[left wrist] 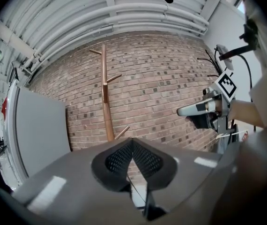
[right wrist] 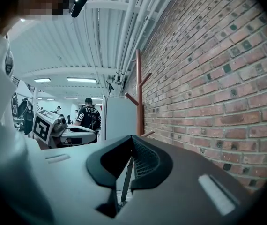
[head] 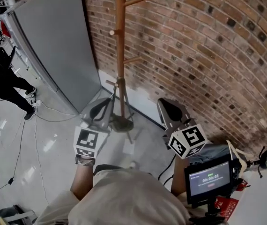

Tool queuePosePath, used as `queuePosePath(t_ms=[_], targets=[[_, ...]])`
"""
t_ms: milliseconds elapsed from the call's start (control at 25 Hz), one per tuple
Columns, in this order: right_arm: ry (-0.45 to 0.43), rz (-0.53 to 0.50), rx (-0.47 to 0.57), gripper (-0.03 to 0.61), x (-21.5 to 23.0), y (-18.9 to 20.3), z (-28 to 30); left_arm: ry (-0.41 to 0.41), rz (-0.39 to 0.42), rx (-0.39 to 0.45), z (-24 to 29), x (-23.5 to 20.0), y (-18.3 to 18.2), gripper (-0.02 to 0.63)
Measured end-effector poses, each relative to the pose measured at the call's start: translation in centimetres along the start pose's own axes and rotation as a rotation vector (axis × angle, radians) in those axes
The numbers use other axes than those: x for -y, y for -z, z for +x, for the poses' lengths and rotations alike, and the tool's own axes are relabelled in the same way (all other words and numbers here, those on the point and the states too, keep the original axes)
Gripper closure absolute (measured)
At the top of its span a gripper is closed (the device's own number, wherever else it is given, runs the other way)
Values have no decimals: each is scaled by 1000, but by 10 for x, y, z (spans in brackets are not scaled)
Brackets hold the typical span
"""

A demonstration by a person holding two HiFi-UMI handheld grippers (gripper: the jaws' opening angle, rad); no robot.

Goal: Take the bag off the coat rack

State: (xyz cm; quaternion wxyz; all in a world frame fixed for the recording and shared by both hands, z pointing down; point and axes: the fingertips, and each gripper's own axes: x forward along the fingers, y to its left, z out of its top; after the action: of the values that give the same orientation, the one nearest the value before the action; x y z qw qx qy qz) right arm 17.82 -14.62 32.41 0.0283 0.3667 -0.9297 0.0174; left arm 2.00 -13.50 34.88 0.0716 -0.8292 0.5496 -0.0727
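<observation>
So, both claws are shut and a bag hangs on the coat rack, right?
No: no bag hangs on the coat rack; the left gripper view shows it bare. The left claw and right claw are shut.

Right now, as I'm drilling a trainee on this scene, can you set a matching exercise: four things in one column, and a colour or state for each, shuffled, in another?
Things
1. coat rack
2. wall
3. left gripper
4. panel

Colour or state
A. plain grey
B. fingers shut, nothing between them
C. red-brown brick
D. wooden, no bag on its pegs

Pairs: 1-D, 2-C, 3-B, 4-A
</observation>
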Motion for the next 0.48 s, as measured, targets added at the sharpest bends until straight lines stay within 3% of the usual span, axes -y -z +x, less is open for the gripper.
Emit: queuePosePath(t_ms=[480], targets=[[58,10,-8,577,4,12,12,11,-12,-7,10,-14,14,614]])
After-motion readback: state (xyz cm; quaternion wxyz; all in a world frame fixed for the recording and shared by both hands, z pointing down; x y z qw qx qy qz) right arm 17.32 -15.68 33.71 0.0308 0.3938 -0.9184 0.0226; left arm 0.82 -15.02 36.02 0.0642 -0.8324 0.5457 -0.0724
